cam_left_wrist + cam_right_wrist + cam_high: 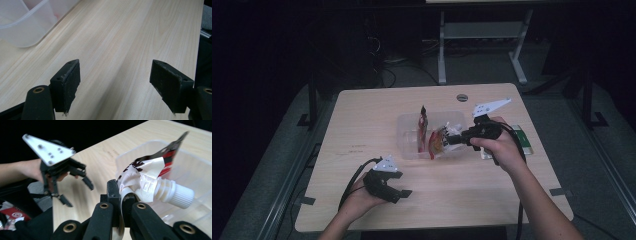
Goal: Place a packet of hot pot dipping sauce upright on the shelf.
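At the left of the high view, the left gripper (398, 191) is held low over the bare front of the table (362, 120), its jaws spread wide with nothing between them, as the left gripper view confirms. Further right stands the clear plastic bin (408, 150), in which one red pouch (422, 129) is propped upright against the wall. At the bin's right end, the right gripper (451, 140) is clamped on a second spouted pouch (439, 141), which is held just over the rim; in the right gripper view the jaws are seen pinching the crumpled white film right beside the ribbed white cap (178, 195). The step in hand is judged to be the loading of this pouch into the bin (the lowering itself is not yet done). For the next move, the pouch would need to be brought down inside the walls before the grip is loosened. The pouch looks soft and creased, red, black and white, with a stiff spout.
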The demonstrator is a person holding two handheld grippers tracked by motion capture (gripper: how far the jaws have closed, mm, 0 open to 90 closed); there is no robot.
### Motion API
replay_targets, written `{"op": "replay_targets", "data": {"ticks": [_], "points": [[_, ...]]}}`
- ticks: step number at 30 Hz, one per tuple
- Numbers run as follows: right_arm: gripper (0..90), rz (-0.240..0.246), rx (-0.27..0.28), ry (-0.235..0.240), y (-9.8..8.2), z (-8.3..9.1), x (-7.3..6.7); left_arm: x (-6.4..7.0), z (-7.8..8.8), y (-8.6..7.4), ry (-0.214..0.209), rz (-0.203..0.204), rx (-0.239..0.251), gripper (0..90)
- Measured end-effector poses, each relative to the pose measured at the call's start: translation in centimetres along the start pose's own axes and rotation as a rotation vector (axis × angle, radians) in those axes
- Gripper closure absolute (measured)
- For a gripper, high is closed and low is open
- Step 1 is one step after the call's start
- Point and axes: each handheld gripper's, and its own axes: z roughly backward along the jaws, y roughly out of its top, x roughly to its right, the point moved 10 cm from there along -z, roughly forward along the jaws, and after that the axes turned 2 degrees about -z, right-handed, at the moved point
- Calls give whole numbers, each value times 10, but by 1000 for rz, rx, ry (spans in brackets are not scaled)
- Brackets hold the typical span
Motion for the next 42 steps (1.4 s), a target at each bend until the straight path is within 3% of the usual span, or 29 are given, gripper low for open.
{"op": "replay_targets", "data": {"ticks": [4, 14, 24, 42], "points": [[895, -14, 16, -35, 9, 4, 17, 1, -1, 0, -6, 13, 5, 240], [895, -33, -7, -87, 14, 1, 40, 2, -2, 0, -11, 5, 1, 240], [895, -36, -29, -83, 9, -14, 44, 3, -2, 0, -17, 5, 0, 241], [894, -86, -67, -68, -1, -46, 57, 3, -4, -4, -24, 0, -21, 241]]}}
